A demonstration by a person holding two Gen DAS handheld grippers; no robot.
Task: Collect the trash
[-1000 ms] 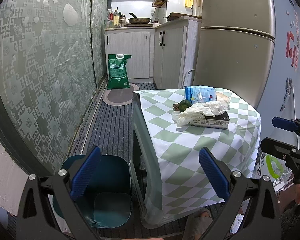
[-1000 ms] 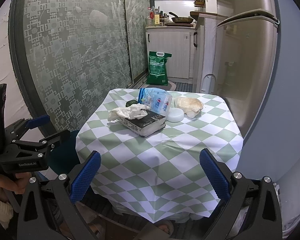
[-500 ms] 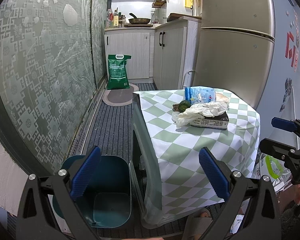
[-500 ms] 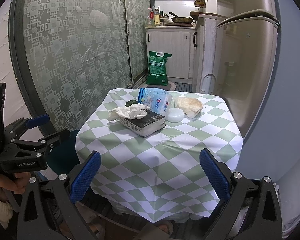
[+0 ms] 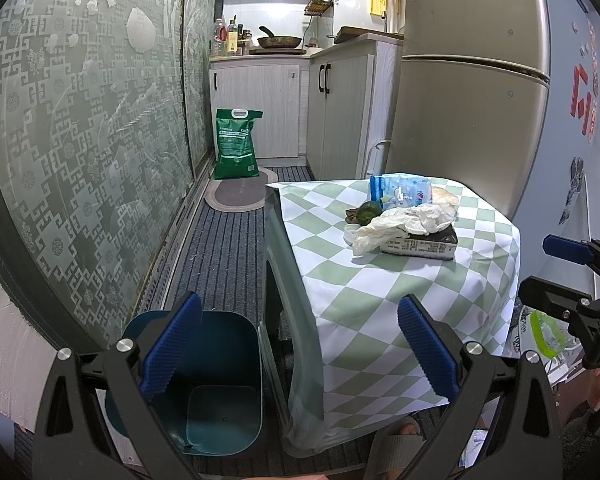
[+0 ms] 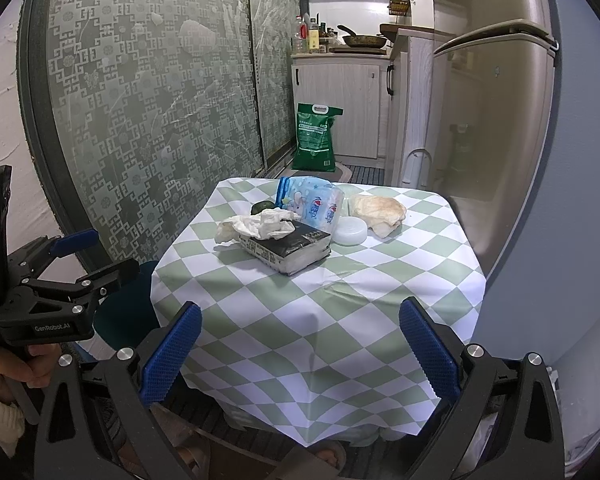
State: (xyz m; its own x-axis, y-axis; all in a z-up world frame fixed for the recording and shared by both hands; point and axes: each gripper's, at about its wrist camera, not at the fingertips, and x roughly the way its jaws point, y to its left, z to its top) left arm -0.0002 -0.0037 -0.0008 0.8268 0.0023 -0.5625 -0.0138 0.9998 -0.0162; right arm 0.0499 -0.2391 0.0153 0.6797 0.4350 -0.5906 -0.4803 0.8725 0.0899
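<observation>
Both claws hover short of the tabletop [image 6: 340, 304] with jaws spread wide and nothing between them: the left claw [image 5: 296, 348] above the teal bin [image 5: 220, 392] on the floor beside the tabletop, probably placed there to catch the trash; the right claw [image 6: 300, 352] facing the checked cloth. The trash sits well ahead: a crumpled tissue [image 6: 260, 224] draped over a dark tissue box [image 6: 290, 246], a Pepsi-logo packet [image 6: 312, 202] behind. The left claw's body reads "GenRobot.AI".
</observation>
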